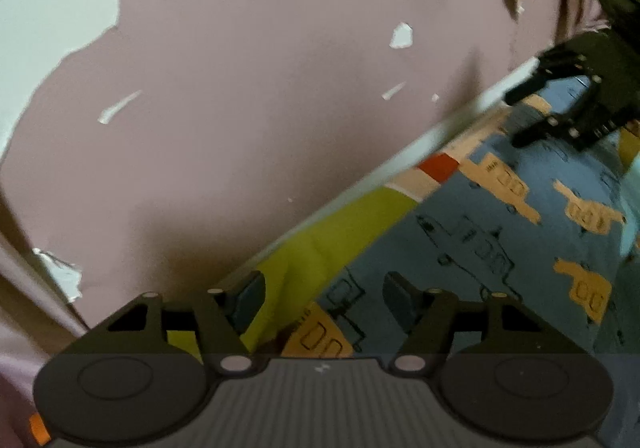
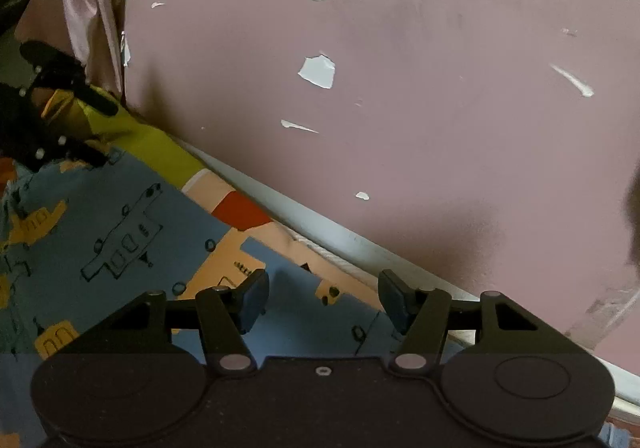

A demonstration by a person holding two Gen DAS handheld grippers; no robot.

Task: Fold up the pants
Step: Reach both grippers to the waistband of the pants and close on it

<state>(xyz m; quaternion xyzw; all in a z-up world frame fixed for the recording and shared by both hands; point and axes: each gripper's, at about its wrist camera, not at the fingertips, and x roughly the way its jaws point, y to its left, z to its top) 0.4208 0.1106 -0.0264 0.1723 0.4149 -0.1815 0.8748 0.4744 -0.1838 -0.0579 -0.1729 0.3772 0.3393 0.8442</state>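
Blue vehicle-print fabric (image 2: 100,216), pink wall (image 2: 400,88)

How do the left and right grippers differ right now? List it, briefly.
The left gripper has a ribbed grey body; the right gripper a plain black one. The left frames the yellow-green strip beside blue print; the right frames blue print with a peach patch. Both are open, gripping nothing.

- Left wrist view: looks down and forward from behind its own claw (image 1: 324,298), close over the printed sheet (image 1: 500,248), pink wall (image 1: 240,88) beyond.
- Right wrist view: same slant from behind its claw (image 2: 324,298), equally close.
- Shared: sheet, wall, and each other's claw.
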